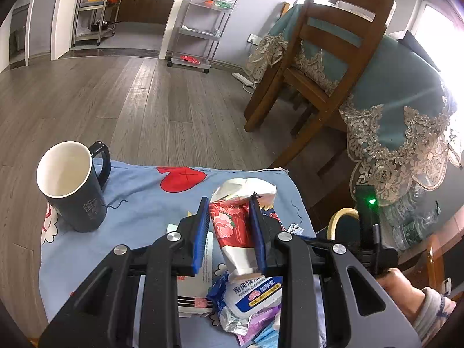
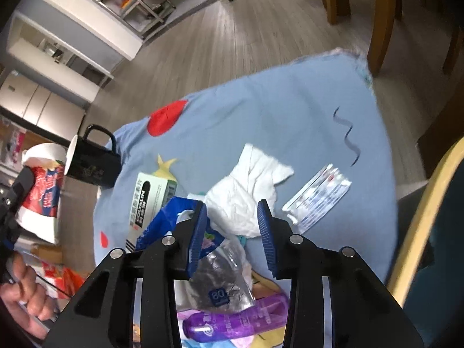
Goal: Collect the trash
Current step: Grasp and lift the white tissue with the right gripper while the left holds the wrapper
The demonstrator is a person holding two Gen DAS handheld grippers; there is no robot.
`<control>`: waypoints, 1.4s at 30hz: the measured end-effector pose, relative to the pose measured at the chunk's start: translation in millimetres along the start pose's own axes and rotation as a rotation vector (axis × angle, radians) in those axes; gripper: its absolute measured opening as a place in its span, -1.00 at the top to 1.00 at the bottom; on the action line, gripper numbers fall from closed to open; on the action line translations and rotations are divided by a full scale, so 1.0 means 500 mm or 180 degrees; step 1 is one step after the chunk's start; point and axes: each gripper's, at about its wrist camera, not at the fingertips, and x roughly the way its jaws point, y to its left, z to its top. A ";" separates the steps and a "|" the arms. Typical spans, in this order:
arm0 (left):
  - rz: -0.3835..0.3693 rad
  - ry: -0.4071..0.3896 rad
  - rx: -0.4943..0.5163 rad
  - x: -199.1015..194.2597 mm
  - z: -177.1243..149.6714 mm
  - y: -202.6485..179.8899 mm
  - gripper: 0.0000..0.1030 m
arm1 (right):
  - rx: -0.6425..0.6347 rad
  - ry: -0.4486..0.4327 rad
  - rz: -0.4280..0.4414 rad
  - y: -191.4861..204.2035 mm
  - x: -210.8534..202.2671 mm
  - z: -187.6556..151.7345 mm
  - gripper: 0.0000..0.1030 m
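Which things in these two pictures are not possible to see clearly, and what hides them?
- Left wrist view: wipes pack partly behind left hand-held gripper and its red-and-white tube.
- Left wrist view: bin, only its rim shows.
- Right wrist view: purple bottle cut off by right hand-held gripper.
- Right wrist view: sachet print blurred.

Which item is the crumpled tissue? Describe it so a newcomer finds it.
On the blue cloth, just ahead of the right gripper, lies the crumpled white tissue. The flat clear packet lies beside it; only the tissue is soft, plain and unprinted.
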 end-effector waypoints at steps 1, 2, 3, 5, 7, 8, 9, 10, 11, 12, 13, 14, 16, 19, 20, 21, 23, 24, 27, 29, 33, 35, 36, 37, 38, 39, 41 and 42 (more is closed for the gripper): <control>-0.0006 0.0001 -0.0001 0.000 0.001 0.003 0.48 | 0.0047 0.0033 0.0049 -0.003 0.007 -0.001 0.29; -0.0001 -0.0001 0.0008 0.001 0.001 0.001 0.48 | 0.0112 0.0073 0.0112 -0.009 0.017 -0.002 0.40; 0.0004 -0.0002 0.0017 0.002 0.002 0.003 0.48 | 0.0131 0.0083 0.0130 -0.010 0.021 -0.004 0.46; -0.0002 -0.0004 0.0019 0.004 0.003 0.003 0.48 | 0.0147 0.0085 0.0160 -0.012 0.025 -0.007 0.87; -0.0004 -0.0007 0.0028 0.005 0.005 0.003 0.48 | 0.0134 0.0033 0.0197 -0.010 0.020 -0.009 0.98; -0.0002 -0.0011 0.0037 0.006 0.006 0.002 0.48 | 0.0127 0.0007 0.0207 -0.009 0.015 -0.009 0.98; -0.0001 -0.0016 0.0046 0.006 0.007 0.001 0.48 | 0.0111 -0.0030 0.0208 -0.006 0.009 -0.009 0.98; -0.0002 -0.0021 0.0052 0.006 0.008 -0.001 0.48 | 0.0101 -0.0062 0.0214 -0.004 0.002 -0.008 0.98; -0.0007 -0.0025 0.0056 0.006 0.008 -0.002 0.48 | 0.0089 -0.0107 0.0219 -0.003 -0.010 -0.006 0.98; -0.0010 -0.0026 0.0058 0.005 0.008 -0.003 0.48 | 0.0072 -0.0157 0.0212 -0.002 -0.020 -0.004 0.98; -0.0014 -0.0027 0.0057 0.005 0.008 -0.004 0.48 | 0.0062 -0.0197 0.0198 -0.001 -0.030 -0.002 0.98; -0.0020 -0.0026 0.0056 0.004 0.007 -0.004 0.48 | 0.0046 -0.0229 0.0151 0.001 -0.039 0.000 0.98; -0.0027 -0.0018 0.0061 0.004 0.006 -0.006 0.48 | 0.0033 -0.0193 0.0068 0.000 -0.038 0.001 0.96; -0.0037 -0.0009 0.0071 0.004 0.005 -0.007 0.48 | 0.0117 -0.0146 0.0012 -0.013 -0.029 -0.004 0.21; -0.0040 -0.0006 0.0069 0.004 0.004 -0.007 0.48 | 0.0154 -0.0146 0.0013 -0.015 -0.024 -0.008 0.15; -0.0038 -0.0005 0.0066 0.004 0.004 -0.005 0.48 | 0.0186 -0.0127 0.0027 -0.018 -0.020 -0.011 0.15; -0.0039 -0.0010 0.0064 0.004 0.006 -0.005 0.48 | 0.0333 -0.0074 0.0096 -0.028 -0.004 -0.018 0.15; -0.0041 -0.0010 0.0063 0.004 0.006 -0.003 0.48 | 0.0415 -0.0067 0.0134 -0.034 0.002 -0.022 0.15; -0.0044 -0.0010 0.0065 0.004 0.007 -0.003 0.48 | 0.0765 -0.0059 0.0280 -0.059 0.020 -0.035 0.15; -0.0041 -0.0009 0.0066 0.004 0.006 -0.003 0.48 | 0.0955 -0.0029 0.0361 -0.072 0.033 -0.044 0.15; -0.0051 -0.0005 0.0073 0.004 0.009 -0.001 0.48 | 0.1153 -0.0079 0.0537 -0.085 0.047 -0.054 0.21; -0.0052 -0.0006 0.0071 0.004 0.009 -0.004 0.48 | 0.1146 -0.0117 0.0600 -0.084 0.045 -0.053 0.59; -0.0050 -0.0012 0.0072 0.004 0.010 -0.003 0.48 | 0.1103 -0.0149 0.0607 -0.080 0.040 -0.052 0.63; -0.0046 -0.0019 0.0073 0.004 0.012 -0.004 0.48 | 0.1046 -0.0181 0.0605 -0.075 0.033 -0.049 0.68; -0.0046 -0.0021 0.0072 0.004 0.013 -0.005 0.48 | 0.0964 -0.0226 0.0594 -0.066 0.021 -0.044 0.71; -0.0046 -0.0026 0.0068 0.004 0.013 -0.006 0.48 | 0.0891 -0.0270 0.0586 -0.058 0.008 -0.039 0.72; -0.0051 -0.0037 0.0074 0.003 0.015 -0.010 0.48 | 0.0667 -0.0394 0.0511 -0.034 -0.025 -0.026 0.72; -0.0056 -0.0042 0.0078 0.002 0.014 -0.012 0.48 | 0.0584 -0.0449 0.0477 -0.027 -0.040 -0.021 0.72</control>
